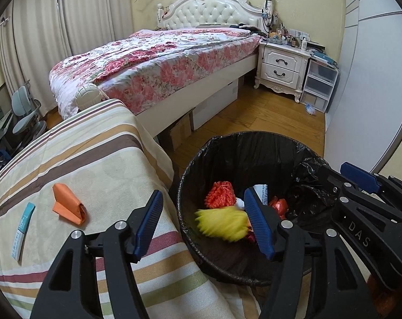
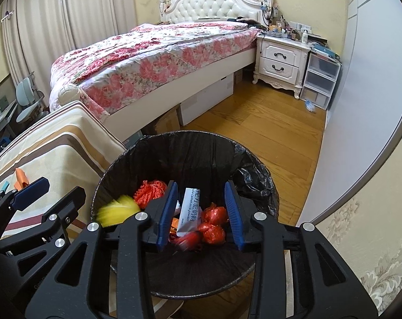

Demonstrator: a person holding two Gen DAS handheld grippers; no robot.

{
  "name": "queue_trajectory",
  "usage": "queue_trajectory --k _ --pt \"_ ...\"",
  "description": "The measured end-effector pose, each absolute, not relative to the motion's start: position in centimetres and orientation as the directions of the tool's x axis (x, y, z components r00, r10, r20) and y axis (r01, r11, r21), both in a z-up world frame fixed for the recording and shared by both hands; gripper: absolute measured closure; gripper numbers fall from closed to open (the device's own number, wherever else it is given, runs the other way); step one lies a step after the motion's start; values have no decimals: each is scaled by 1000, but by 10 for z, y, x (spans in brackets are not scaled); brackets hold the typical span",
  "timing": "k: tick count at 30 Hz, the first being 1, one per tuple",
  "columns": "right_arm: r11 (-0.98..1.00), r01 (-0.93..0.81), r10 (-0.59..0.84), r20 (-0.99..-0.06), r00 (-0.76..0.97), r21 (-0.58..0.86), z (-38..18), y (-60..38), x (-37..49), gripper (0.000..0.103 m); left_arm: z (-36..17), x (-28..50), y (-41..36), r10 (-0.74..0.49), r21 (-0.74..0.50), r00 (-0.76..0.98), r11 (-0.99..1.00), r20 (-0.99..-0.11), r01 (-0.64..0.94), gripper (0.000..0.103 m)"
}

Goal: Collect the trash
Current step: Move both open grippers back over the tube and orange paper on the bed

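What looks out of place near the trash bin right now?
An orange folded paper and a teal-and-white packet lie on the striped cloth beside the bin, not in it. A small wrapper lies on the floor by the drawers.

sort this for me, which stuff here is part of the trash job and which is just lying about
Job: bin; yellow net, orange net, sachet and red wrappers in it; orange paper and blue packet on the striped cloth.

Lying about: bed, nightstand, drawers, chairs.

— What is seen in the black-lined bin (image 1: 254, 146)?
— A blurred yellow tuft (image 1: 222, 222), an orange mesh ball (image 1: 220, 194), red wads (image 2: 214, 223) and a white sachet (image 2: 190, 212) are seen.
— And outside it?
— A folded orange paper (image 1: 68, 204) and a teal-white packet (image 1: 23, 231) are left lying flat on the striped cloth.
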State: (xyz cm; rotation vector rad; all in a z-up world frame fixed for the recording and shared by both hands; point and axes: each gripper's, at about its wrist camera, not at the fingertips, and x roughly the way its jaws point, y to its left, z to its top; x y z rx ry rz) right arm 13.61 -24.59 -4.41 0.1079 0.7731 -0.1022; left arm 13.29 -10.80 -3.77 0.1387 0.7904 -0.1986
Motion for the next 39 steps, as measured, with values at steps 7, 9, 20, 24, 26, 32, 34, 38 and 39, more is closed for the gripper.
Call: queue_trajectory --k 7,9,20,24,26,32,34,38,39 --pt "990 131 -54 -701 712 57 -43 -246 134 63 -32 127 -99 -116 49 698 976 -706 212 33" --pt "991 125 -50 -698 714 56 -41 -242 132 60 -30 125 -93 -109 51 701 978 -705 203 33" --pt "999 -1 38 -703 710 52 -38 -184 119 58 -26 104 -31 -19 75 717 992 -696 99 33" --pt "997 -65 78 -709 701 45 -39 -154 116 54 -26 96 0 36 85 717 996 -696 32 33" --pt "994 -98 97 -710 697 39 -39 -138 115 52 -27 92 17 71 95 716 995 -694 -7 33" --pt "983 -184 147 -717 681 27 -38 -97 113 51 -32 93 65 163 108 690 987 -705 -122 33" --pt "978 -208 161 -721 674 25 -39 -85 114 51 -34 97 78 181 109 676 983 -714 -148 33" --pt "969 -247 180 -733 656 16 -41 -62 119 51 -40 106 99 159 70 634 984 -757 -163 33" --pt "966 -258 183 -738 650 13 -42 -56 121 51 -42 108 103 150 58 623 985 -768 -165 33"
